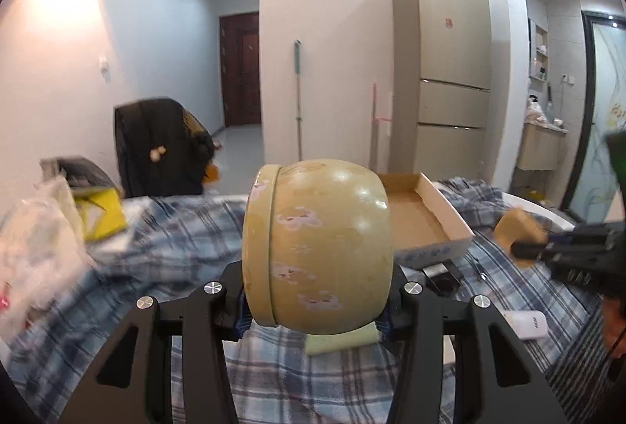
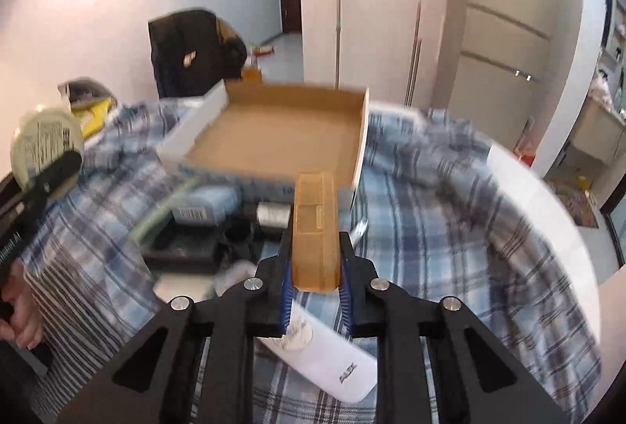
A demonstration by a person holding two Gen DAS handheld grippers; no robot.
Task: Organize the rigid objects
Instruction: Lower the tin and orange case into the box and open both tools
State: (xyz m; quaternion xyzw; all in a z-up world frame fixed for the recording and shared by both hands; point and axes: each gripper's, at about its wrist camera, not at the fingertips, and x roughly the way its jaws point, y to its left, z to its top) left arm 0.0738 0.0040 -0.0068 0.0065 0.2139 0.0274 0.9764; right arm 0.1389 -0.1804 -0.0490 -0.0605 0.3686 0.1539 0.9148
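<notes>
My left gripper [image 1: 315, 300] is shut on a round pale-yellow tin [image 1: 317, 248] with pink flowers, held on its side above the plaid cloth. The same tin [image 2: 45, 146] shows at the far left of the right wrist view. My right gripper [image 2: 315, 279] is shut on a translucent amber plastic box [image 2: 315, 228], lifted over the cloth; in the left wrist view this amber box [image 1: 518, 226] sits at the right. An open cardboard tray [image 2: 281, 134], brown inside and white outside, lies just beyond both grippers, also seen as the tray [image 1: 426, 216] behind the tin.
A white device [image 2: 328, 361] lies on the blue plaid cloth [image 2: 450, 228] under my right gripper. Dark boxes and a silver cylinder [image 2: 272, 214] crowd the tray's near side. A pale-green pad [image 1: 344, 340] lies under the tin. Bags sit at the left; a fridge [image 1: 450, 71] stands behind.
</notes>
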